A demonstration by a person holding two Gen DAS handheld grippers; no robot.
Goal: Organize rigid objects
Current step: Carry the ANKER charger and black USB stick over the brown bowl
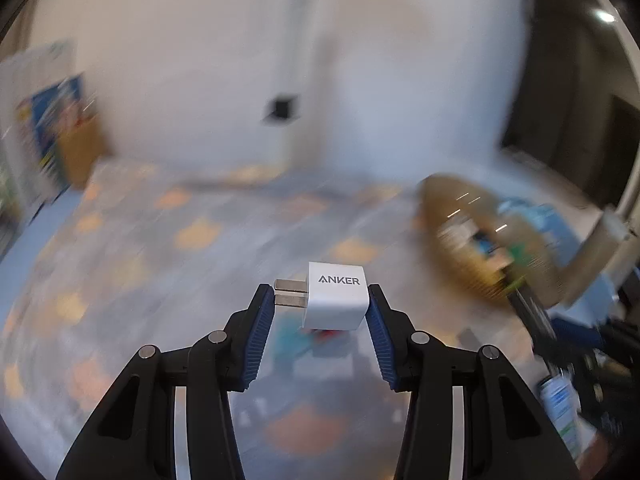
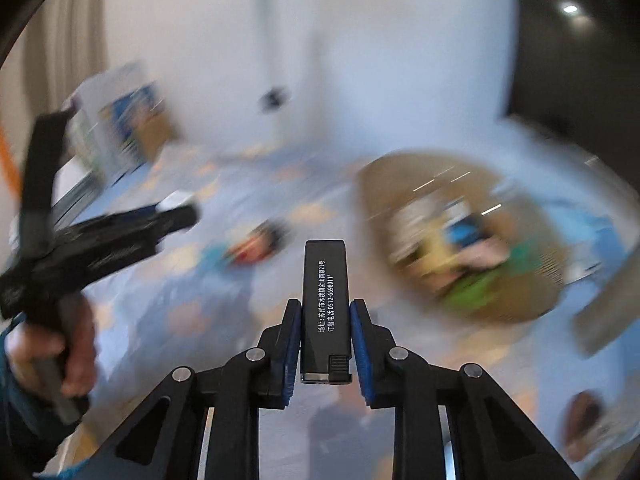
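My left gripper [image 1: 320, 300] is shut on a white Anker charger [image 1: 335, 296], its metal prongs pointing left, held above the table. My right gripper [image 2: 325, 314] is shut on a black lighter [image 2: 325, 308] with white printed text, held upright between the blue pads. A round woven basket [image 2: 532, 280] with several objects inside lies ahead and right of the right gripper; it also shows in the left wrist view [image 1: 452, 204]. The left gripper with the hand that holds it shows in the right wrist view [image 2: 100, 240]. Both views are motion-blurred.
The table has a blue cloth with orange patches [image 1: 192, 236]. Small red and teal items [image 2: 256, 246] lie on it. Boxes [image 1: 52, 128] stand at the back left by a white wall. A dark opening [image 1: 580, 100] is at the right.
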